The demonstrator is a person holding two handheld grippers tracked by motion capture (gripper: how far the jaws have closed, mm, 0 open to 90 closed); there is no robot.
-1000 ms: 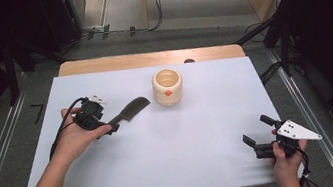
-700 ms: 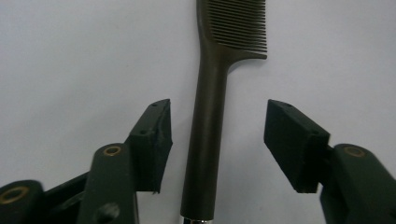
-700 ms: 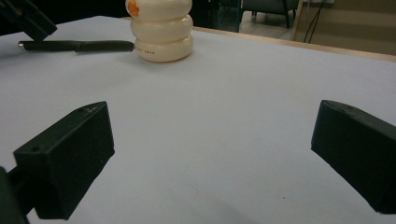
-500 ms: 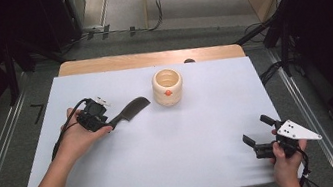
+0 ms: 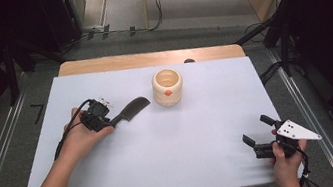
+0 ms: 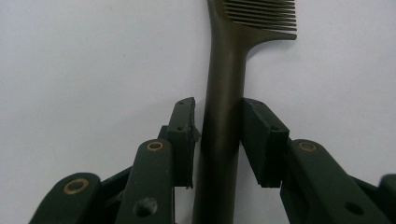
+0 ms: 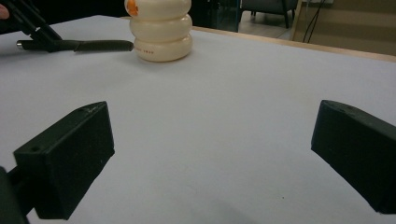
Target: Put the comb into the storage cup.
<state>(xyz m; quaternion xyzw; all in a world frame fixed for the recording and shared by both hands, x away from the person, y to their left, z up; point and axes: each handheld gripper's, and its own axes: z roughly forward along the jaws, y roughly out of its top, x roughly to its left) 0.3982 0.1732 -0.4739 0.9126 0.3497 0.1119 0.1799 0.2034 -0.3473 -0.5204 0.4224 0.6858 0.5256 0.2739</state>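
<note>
Looking down from the high view, I see my left gripper (image 5: pixel 108 121) at the left part of the white tabletop (image 5: pixel 173 148), with its 2 jaws around the handle of the dark brown plastic comb (image 5: pixel 129 111). In the left gripper view the jaws have just been closing, and the handle of the comb (image 6: pixel 222 135) stands between them: the pad on the right of that view touches the handle, and the pad on the left is against it or just beside it, so I take it as a grasp on the comb. The comb lies flat on the tabletop, its teeth end pointing toward the cream ribbed ceramic cup with an orange mark (image 5: pixel 167 87), near it but apart from it. The cup stands upright near the far middle of the tabletop.

My right gripper (image 5: pixel 258 135) is at the near right corner of the tabletop, well apart from the comb and the cup. In the right gripper view its 2 jaws are released, wide apart, with bare tabletop between them, and the cup (image 7: pixel 160 30) and the comb (image 7: pixel 93 45) are farther off.
</note>
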